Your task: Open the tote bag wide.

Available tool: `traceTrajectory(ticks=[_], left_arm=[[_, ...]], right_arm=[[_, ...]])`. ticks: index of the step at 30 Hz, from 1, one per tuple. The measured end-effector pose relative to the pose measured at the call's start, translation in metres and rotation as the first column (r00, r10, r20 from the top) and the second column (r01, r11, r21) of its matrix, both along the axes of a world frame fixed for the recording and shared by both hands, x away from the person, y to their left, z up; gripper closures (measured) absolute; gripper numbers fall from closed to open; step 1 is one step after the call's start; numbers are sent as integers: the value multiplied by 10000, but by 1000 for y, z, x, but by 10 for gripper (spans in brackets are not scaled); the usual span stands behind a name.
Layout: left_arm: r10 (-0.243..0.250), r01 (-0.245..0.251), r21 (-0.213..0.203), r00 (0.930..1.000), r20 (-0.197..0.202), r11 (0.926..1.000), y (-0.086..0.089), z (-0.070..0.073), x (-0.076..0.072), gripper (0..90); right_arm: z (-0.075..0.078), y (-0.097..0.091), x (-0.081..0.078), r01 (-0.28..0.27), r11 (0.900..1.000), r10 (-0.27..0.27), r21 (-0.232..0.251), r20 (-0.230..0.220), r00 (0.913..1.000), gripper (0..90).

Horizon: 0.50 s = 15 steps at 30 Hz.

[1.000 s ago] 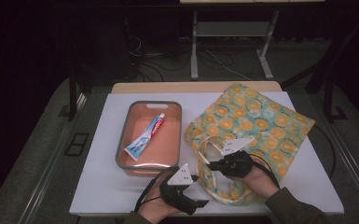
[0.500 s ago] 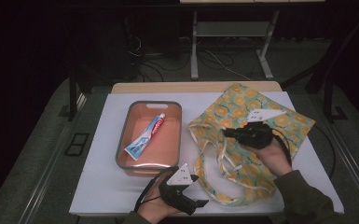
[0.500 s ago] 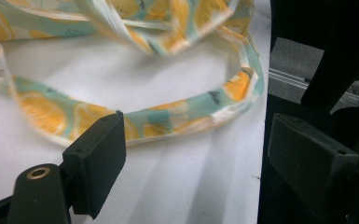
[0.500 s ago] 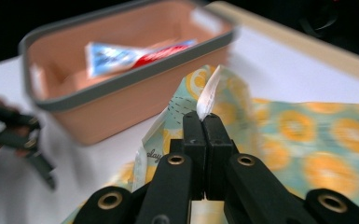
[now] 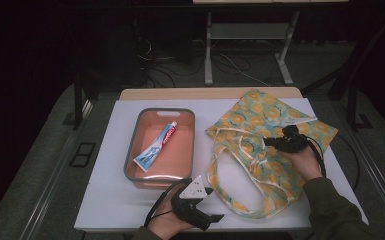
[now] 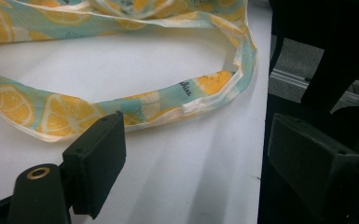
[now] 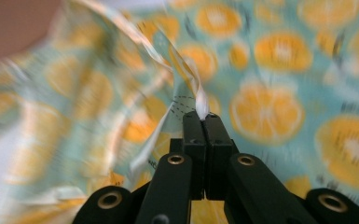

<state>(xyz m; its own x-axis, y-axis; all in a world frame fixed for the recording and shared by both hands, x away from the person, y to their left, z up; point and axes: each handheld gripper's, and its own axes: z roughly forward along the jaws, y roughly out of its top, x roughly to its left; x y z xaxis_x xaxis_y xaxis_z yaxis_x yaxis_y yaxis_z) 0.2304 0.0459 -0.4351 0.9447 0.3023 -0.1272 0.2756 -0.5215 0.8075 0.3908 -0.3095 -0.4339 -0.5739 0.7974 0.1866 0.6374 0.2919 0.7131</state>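
A teal tote bag (image 5: 270, 115) printed with orange slices lies flat at the table's right. My right gripper (image 5: 269, 141) hovers over its middle, shut on one of the bag's straps (image 7: 186, 74), whose edge is pinched between the tips of that gripper (image 7: 205, 116). The other strap (image 6: 121, 109) loops across the white tabletop toward the front edge. My left gripper (image 5: 214, 205) sits low beside that loop, and in its own view this gripper (image 6: 200, 158) stands open with nothing between the jaws. A blue and white toothpaste tube (image 5: 156, 145) lies in a pink tray (image 5: 130, 155).
The grey-rimmed tray sits left of centre on the white table (image 5: 110, 200). The table's front edge drops off just right of the left gripper's jaws. A metal frame (image 5: 210, 45) and cables stand on the dark floor beyond the table.
My right gripper has moved from the bag's near end away and to the right over the bag, drawing the pinched strap along. The left gripper has stayed where it was.
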Motion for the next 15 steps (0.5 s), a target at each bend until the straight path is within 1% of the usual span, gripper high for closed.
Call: traceTrajectory(ticks=[1,2,3,4,5,6,7,8,9,10,12,13,15], left_arm=[[-4,4,3,10000,0,10000,0,0,0,179],[-7,7,-4,10000,-4,10000,0,0,0,179],[-7,7,-8,10000,-6,10000,0,0,0,179],[-4,4,-17,10000,-7,10000,0,0,0,179],[-9,9,-26,10000,-4,10000,0,0,0,179],[-16,16,-25,10000,5,10000,0,0,0,179],[-23,23,-31,10000,4,10000,0,0,0,179],[-16,16,-34,10000,3,10000,0,0,0,179],[-9,9,-34,10000,-2,10000,0,0,0,179],[-10,10,-26,10000,3,10000,0,0,0,179],[-7,7,-35,10000,11,10000,0,0,0,179],[-10,10,-40,10000,22,10000,0,1,0,179],[2,-2,-48,10000,26,10000,0,1,0,179]], right_arm=[[-5,0,1,50,9998,-52,-178,-153,9999,886],[-5,0,1,50,9998,-52,-178,-153,9999,886],[-8,0,2,113,9994,-121,-330,-262,9996,870],[-6,-3,1,283,9993,-290,-252,-260,9992,803],[-6,-3,1,283,9993,-290,-252,-260,9992,742],[7,-7,-3,362,9991,-362,199,-17,9993,639],[7,-7,-3,362,9991,-362,199,-17,9993,639],[15,-9,-7,353,9987,-358,364,112,9993,581],[33,-10,-16,56,9982,-78,592,370,9993,550],[33,-10,-16,56,9982,-78,592,370,9993,550],[46,-7,-28,-337,9963,284,788,677,9973,504],[51,-4,-34,-534,9955,482,787,672,9966,479],[57,3,-46,-1075,9924,1028,597,773,9917,455]])
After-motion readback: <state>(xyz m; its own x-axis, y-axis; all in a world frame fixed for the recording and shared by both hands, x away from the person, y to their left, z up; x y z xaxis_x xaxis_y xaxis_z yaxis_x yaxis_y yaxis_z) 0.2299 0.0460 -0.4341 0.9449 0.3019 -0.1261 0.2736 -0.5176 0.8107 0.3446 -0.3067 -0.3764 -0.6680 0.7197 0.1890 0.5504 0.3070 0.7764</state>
